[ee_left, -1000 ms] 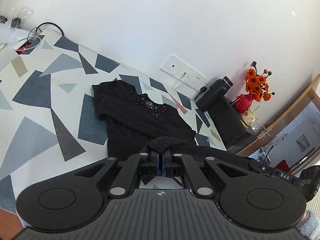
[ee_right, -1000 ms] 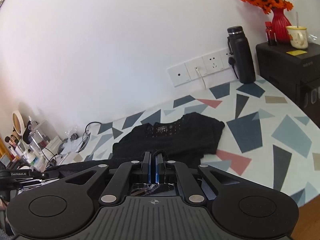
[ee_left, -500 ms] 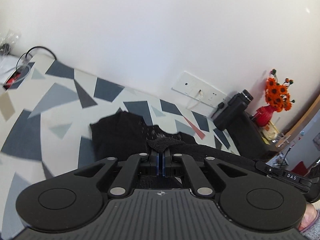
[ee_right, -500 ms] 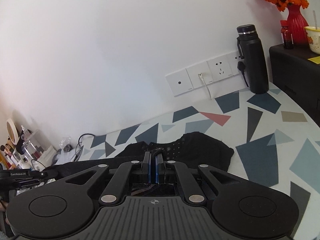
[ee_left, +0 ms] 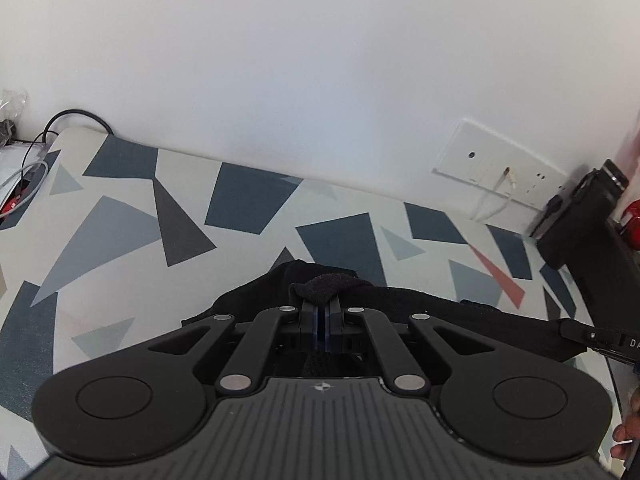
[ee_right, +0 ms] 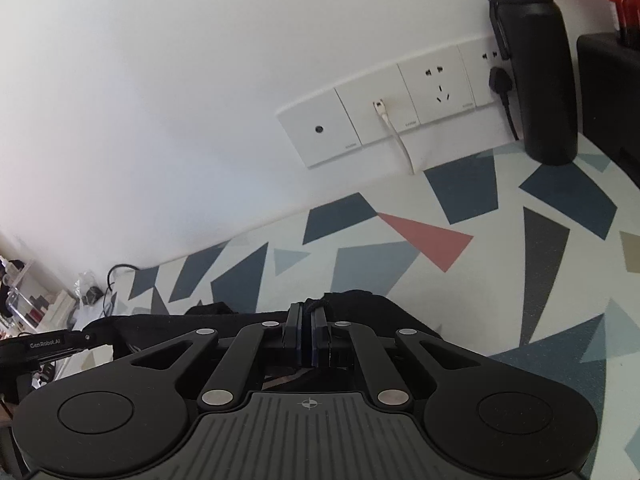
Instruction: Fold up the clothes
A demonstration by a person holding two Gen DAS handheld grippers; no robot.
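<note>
Now both grippers have cloth between their fingers. The left gripper (ee_left: 322, 307) is clenched on a bunched fold of the black garment (ee_left: 420, 312), a nub of knit fabric poking out over its closed fingertips. The garment spreads low across the patterned tablecloth (ee_left: 120, 232), stretching off to the right, where the tip of the other tool shows at the frame's edge.

Over on the right wrist view, the right gripper (ee_right: 307, 312) is pinched tight on another edge of the black garment (ee_right: 360, 304), a little roll of fabric caught right at the tips. The cloth lies in a dark band just ahead of the tool, running left toward the other gripper's arm, which shows at the left edge.

Behind it all, the white socket panel (ee_right: 400, 104) sits on the wall with a white cable (ee_right: 400, 140) hanging down, and a black flask (ee_right: 536, 60) stands at the tablecloth's far edge. A black cable (ee_left: 72, 120) loops at the far left corner.
</note>
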